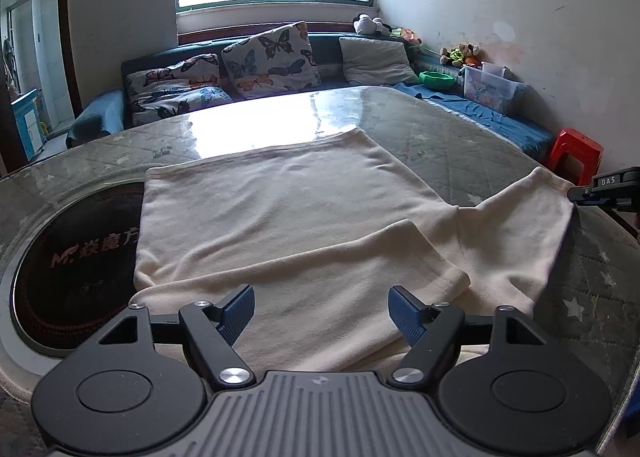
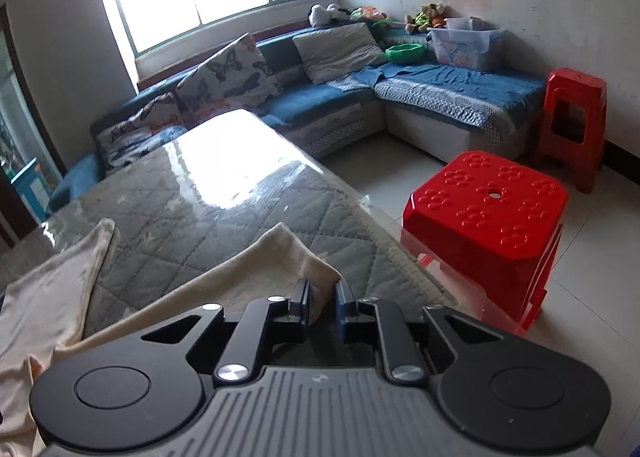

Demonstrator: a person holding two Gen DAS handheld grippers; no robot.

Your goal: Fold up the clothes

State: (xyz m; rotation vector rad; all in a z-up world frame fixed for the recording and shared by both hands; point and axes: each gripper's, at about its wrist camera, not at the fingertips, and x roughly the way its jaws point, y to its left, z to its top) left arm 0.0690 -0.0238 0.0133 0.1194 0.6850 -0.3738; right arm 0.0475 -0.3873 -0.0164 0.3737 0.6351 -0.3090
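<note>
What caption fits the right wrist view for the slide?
Right gripper pinching the sleeve end of the cream shirt at the table edge.

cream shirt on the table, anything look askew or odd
Yes: the cream knit shirt lies crooked on the quilted grey table cover, one sleeve folded over its body, the other splayed sideways toward the table's edge.
</note>
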